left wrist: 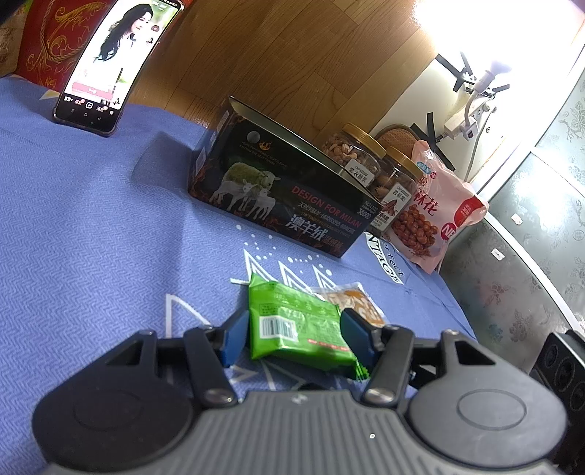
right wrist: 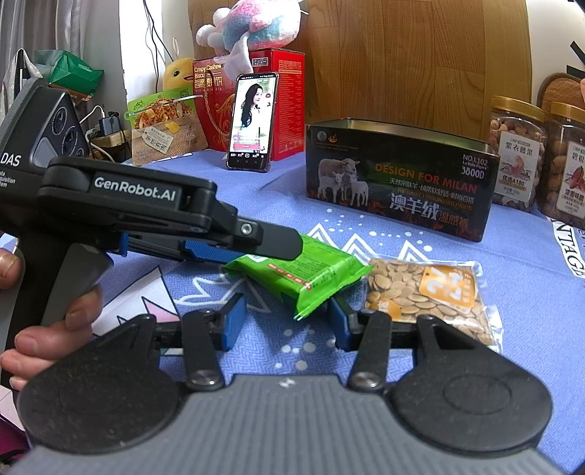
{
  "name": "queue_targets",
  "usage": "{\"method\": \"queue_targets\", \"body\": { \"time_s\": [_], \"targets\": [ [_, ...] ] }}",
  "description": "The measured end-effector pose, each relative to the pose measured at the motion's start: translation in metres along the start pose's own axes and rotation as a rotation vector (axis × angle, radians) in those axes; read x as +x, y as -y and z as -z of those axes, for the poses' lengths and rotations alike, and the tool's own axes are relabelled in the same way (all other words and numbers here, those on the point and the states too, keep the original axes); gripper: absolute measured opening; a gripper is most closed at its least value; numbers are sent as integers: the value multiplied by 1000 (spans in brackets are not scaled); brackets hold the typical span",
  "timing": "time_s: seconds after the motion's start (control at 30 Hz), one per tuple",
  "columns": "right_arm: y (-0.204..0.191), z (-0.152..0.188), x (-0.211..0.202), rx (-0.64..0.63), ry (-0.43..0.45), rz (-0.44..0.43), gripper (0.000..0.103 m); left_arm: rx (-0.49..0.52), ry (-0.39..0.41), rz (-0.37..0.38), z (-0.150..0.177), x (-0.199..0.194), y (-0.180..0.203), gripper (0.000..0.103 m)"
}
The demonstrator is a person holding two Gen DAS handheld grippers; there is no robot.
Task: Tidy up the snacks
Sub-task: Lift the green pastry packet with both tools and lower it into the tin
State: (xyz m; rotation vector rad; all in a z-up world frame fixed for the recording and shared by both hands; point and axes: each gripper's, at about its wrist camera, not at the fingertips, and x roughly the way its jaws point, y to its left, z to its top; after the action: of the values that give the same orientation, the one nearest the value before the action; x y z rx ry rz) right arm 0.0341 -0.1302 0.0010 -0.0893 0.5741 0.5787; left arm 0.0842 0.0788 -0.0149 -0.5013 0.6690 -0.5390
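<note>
Tin [right wrist: 398, 179] behind left-gripped [left wrist: 296, 330] green packet [left wrist: 296, 321]

A lit phone [right wrist: 251, 122] stands propped upright at about 11 o'clock on the blue patterned cloth [right wrist: 519, 292], leaning on a red gift box [right wrist: 289, 109] topped by a pastel plush toy [right wrist: 248, 25]. Further toward 10 o'clock, a yellow plush [right wrist: 177, 75] sits by a charger and cables [right wrist: 104, 126]. From the left wrist view, a white power strip [left wrist: 462, 122] hangs on the wall at 2 o'clock, with a wooden panel [left wrist: 292, 54] at 12.
</note>
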Motion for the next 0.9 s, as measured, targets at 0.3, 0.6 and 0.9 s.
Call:
{"method": "queue_targets", "body": {
  "time_s": [0.3,0.6,0.9],
  "targets": [
    [-2,0,-3,-8,13,10,48,3,2,8,1,-1,2,56],
    [-8,-1,-8,-4,63,-20,26,92,14,38,6,-5,21,51],
    [-7,-2,-11,-44,50,-11,26,30,-3,69,2,-7,15,51]
  ]
}}
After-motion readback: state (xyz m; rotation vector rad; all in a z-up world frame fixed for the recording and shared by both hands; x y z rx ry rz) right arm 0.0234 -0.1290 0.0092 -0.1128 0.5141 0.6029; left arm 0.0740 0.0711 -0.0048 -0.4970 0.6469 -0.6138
